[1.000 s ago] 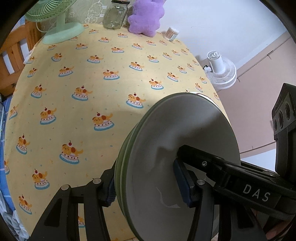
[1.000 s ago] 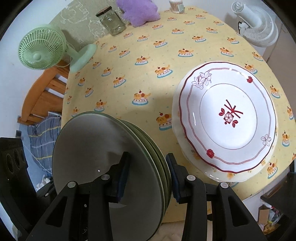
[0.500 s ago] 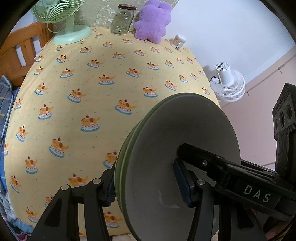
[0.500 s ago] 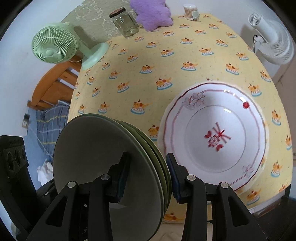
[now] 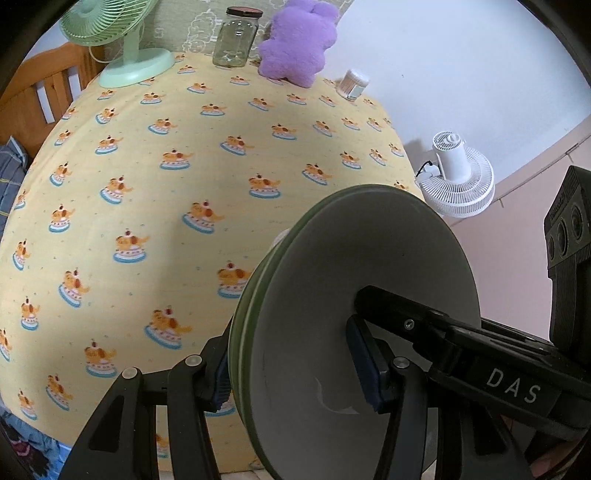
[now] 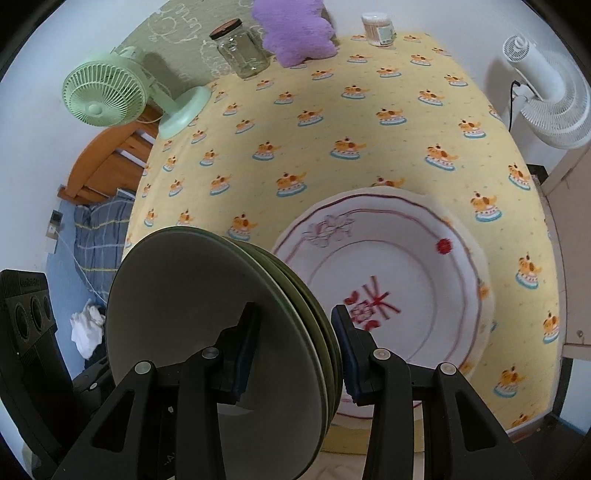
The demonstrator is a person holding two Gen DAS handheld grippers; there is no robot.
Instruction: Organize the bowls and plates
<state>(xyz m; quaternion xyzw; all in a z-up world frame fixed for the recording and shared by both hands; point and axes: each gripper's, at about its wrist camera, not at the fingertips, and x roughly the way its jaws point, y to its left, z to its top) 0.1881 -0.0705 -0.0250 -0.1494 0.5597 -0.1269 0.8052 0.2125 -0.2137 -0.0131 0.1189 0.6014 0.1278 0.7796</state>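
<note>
While held on edge, green plate stack [image 6: 221, 332] clamped by left claw [image 5: 295, 373] and right claw [image 6: 291, 354].

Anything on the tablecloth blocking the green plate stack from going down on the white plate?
Nothing visible does. Both grippers, left and right, clamp the green plate stack on edge; the white plate beside it lies bare. Jar, plush and green fan stand at the far edge.

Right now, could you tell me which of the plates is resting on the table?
The white red-patterned plate; the green plates are held on edge by both grippers.
</note>
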